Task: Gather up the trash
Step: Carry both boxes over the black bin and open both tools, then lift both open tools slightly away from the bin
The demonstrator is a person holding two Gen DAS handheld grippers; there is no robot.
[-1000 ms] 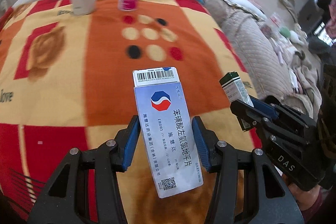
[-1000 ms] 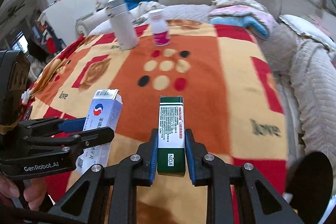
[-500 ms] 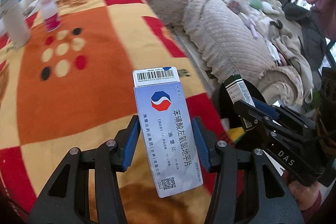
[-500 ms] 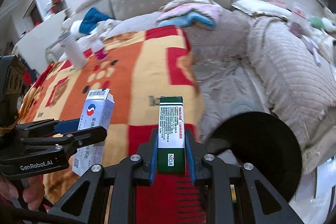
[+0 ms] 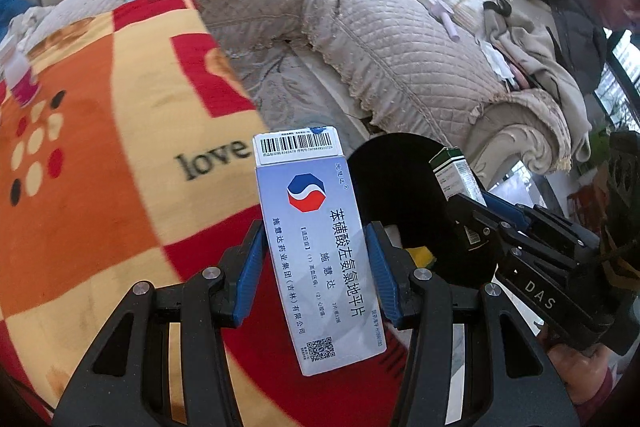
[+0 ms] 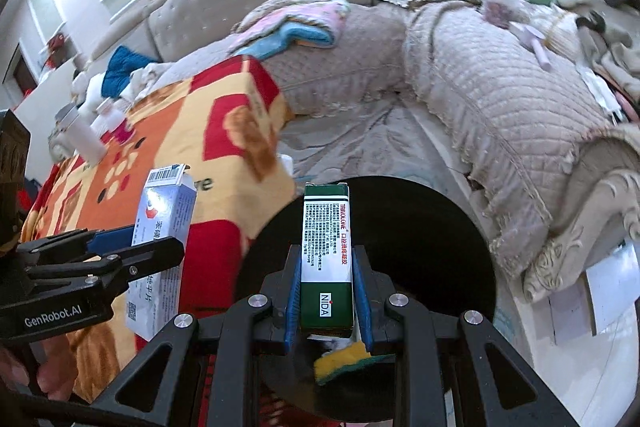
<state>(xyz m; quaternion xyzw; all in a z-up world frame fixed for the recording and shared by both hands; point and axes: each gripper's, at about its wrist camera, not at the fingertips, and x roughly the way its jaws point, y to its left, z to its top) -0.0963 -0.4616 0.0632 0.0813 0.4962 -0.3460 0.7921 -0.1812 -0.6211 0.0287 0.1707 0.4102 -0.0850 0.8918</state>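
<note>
My left gripper is shut on a pale blue medicine box with a barcode flap, held above the blanket's edge. My right gripper is shut on a green and white box, held over the open black trash bin. The bin also shows in the left wrist view, just right of the blue box. A yellow and green sponge lies inside the bin. The right gripper with the green box shows at the right of the left wrist view; the left gripper shows at the left of the right wrist view.
An orange, red and yellow blanket covers the table at left. A white cylinder and a small pink-labelled bottle stand on it farther back. A beige quilted sofa with clutter curves behind and to the right of the bin.
Both grippers have swung right with their boxes, from over the blanket to the bin. The green box now hangs over the bin opening.
</note>
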